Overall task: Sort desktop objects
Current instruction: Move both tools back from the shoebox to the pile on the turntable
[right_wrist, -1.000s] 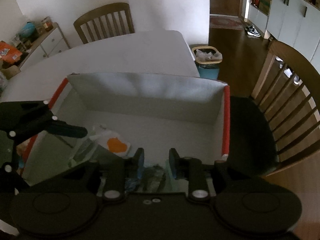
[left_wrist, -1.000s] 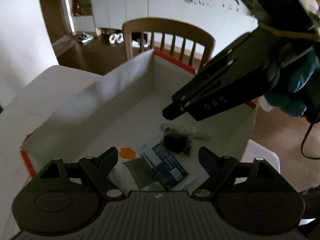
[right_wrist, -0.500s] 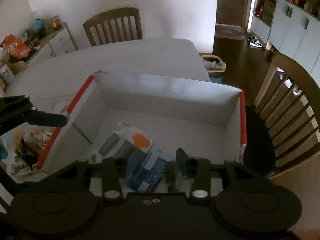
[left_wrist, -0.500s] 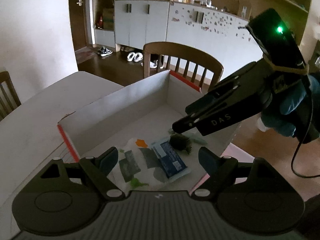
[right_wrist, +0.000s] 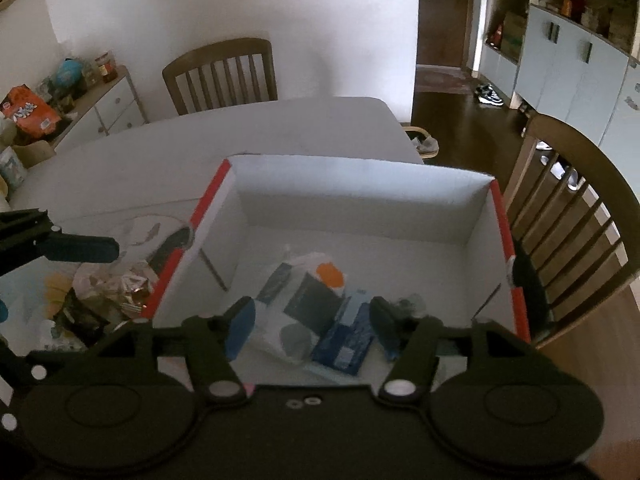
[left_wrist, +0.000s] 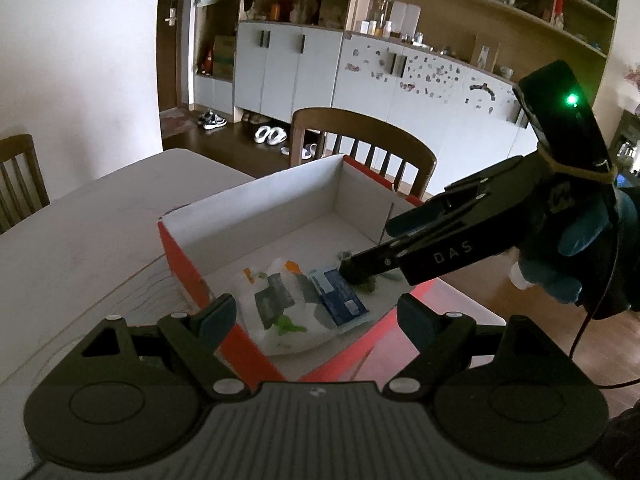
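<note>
Both tools rose above box (right_wrist: pixel 400 184) rim – right tool (right_wrist: pixel 312 326) jaws just opening, empty | left tool (left_wrist: pixel 316 320) wide, empty

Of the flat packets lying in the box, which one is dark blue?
The dark blue packet, nearest the right gripper and overlapping the white bag that bears an orange patch. The others are white or grey.

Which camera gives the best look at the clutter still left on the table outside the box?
The right wrist view: the pile of wrappers lies left of the box. The left wrist view shows none of it.
</note>
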`<state>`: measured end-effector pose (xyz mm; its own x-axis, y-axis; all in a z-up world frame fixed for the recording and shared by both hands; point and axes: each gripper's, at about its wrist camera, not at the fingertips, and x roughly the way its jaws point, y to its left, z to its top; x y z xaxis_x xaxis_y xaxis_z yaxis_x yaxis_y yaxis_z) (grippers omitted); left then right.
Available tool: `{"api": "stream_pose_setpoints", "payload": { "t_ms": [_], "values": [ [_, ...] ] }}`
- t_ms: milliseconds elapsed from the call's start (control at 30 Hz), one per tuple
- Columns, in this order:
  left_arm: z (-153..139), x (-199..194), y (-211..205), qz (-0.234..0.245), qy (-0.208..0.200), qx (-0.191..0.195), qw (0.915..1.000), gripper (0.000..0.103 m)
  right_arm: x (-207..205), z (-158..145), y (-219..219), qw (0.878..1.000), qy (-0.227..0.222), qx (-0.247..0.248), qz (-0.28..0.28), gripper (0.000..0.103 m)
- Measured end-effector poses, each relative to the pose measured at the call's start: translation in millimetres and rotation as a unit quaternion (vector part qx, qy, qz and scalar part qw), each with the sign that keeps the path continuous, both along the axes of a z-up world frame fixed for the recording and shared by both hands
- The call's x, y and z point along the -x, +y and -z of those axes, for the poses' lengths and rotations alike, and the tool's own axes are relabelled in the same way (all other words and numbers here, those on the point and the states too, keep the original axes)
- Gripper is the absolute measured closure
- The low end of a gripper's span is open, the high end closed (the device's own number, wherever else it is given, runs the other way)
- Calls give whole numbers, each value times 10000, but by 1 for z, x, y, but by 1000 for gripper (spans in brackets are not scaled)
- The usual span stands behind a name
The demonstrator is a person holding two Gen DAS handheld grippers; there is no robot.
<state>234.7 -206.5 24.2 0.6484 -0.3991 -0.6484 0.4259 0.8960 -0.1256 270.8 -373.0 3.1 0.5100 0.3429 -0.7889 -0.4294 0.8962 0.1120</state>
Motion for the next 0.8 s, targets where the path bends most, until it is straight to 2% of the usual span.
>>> {"api": "stream_pose_setpoints", "payload": {
  "t_ms": [367, 533, 800],
  "values": [
    [-1, 40, 47, -57, -55, 153, 9999, 15, 38, -2, 42, 9998, -71, -81, 179, 38],
    [-4, 58, 71, -157, -132, 182, 9996, 6, 52, -5, 64, 9996, -118, -157, 181, 32],
    [-7, 81, 108, -332, -192, 261, 9989, 3, 74, -8, 99, 9996, -179, -194, 127, 29]
  ]
}}
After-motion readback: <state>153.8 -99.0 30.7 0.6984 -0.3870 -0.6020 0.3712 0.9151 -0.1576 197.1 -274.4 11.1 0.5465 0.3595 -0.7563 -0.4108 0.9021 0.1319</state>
